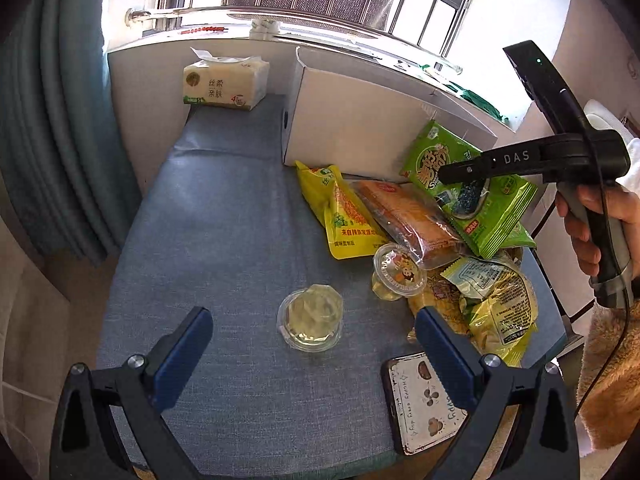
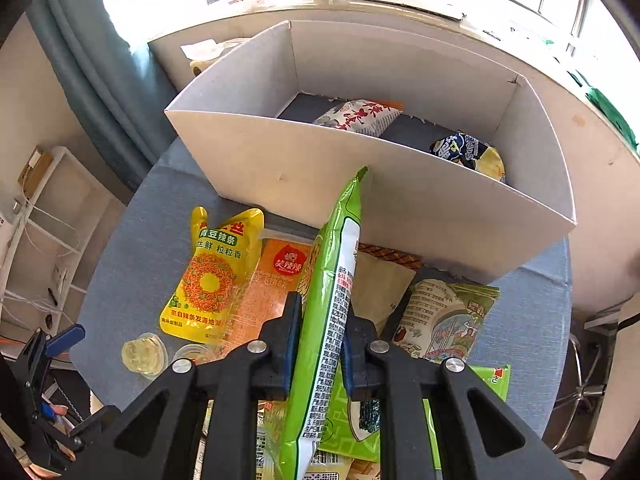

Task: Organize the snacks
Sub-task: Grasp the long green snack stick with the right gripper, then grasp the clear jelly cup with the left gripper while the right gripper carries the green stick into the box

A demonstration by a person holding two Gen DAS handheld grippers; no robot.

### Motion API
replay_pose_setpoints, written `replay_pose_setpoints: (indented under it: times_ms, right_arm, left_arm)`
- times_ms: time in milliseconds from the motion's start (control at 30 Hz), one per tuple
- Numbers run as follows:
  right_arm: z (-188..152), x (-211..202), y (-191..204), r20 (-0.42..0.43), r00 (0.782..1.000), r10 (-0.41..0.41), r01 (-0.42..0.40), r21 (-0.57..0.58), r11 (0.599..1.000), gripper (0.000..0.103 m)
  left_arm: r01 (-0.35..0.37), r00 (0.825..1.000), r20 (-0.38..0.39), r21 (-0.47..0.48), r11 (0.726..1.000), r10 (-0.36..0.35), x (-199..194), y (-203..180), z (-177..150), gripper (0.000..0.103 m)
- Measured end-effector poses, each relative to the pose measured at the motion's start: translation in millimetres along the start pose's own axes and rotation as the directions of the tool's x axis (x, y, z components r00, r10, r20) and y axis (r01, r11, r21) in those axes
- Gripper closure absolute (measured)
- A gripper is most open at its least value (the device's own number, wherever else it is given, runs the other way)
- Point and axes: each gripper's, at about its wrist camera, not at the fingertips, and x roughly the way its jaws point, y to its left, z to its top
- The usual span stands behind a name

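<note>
The green snack packet [image 2: 334, 304] is clamped edge-on between the pads of the right gripper [image 2: 318, 350], lifted clear of the snack pile and pointing its top corner toward the near wall of the white cardboard box [image 2: 304, 172]. In the left wrist view the same packet hangs tilted above the heap, just in front of the box. The step in hand looks like carrying this packet to the box, which already holds a white-and-red packet [image 2: 358, 117] and a dark blue-and-yellow one [image 2: 468, 152]. The next move probably calls for raising the packet above the box rim, moving it forward over the open interior, then releasing it there; the limp packet may catch its lower end on the wall if it is not lifted enough.

Below and around it, a yellow pouch [image 2: 208, 276], an orange packet [image 2: 276, 280] and other bags remain on the blue cloth-covered table [image 1: 224, 216]. Two clear jelly cups [image 1: 311, 318] sit apart from the pile, and a phone [image 1: 420, 400] lies at the near edge.

The right hand [image 1: 600, 224] grips its handle upright, the tool reaching in from the right. The left gripper [image 1: 316, 344] hovers low over the table with its jaws spread wide and grasping nothing, one jelly cup lying just ahead between its fingers
</note>
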Motion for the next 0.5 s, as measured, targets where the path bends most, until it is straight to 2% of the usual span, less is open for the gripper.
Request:
replay_pose_setpoints:
  times_ms: [100,267,333,433,500]
  right_arm:
    - [-4.1,-19.4,-3.0,0.04,0.995,0.093,-0.093,0.01,0.996,0.089]
    - [-6.6,-69.5,-5.4,0.212,0.962,0.169,-0.183,0.047,0.982,0.09]
    - [-13.1,-89.0,-11.0,0.273,0.94,0.203,-0.225,0.052,0.973,0.09]
    - [-26.9,-109.4,-17.8,0.326,0.921,0.213,-0.245,0.059,0.968,0.09]
    - [-39.2,-117.9,-21.2,0.346,0.912,0.219,-0.257,0.068,0.964,0.09]
  left_arm:
    - [0.014,1.0,-0.017,0.017,1.0,-0.014,8.3,-0.9,-0.3,0.001]
    - [0.017,0.998,-0.056,0.025,1.0,-0.016,22.6,3.6,1.0,0.002]
    - [0.005,0.997,-0.075,0.043,0.999,-0.002,29.3,2.8,1.9,0.008]
    - [-0.004,0.994,-0.105,0.077,0.997,0.012,38.4,-0.2,0.7,0.022]
    - [-0.023,0.994,-0.099,0.122,0.992,0.035,41.8,-4.7,0.2,0.038]
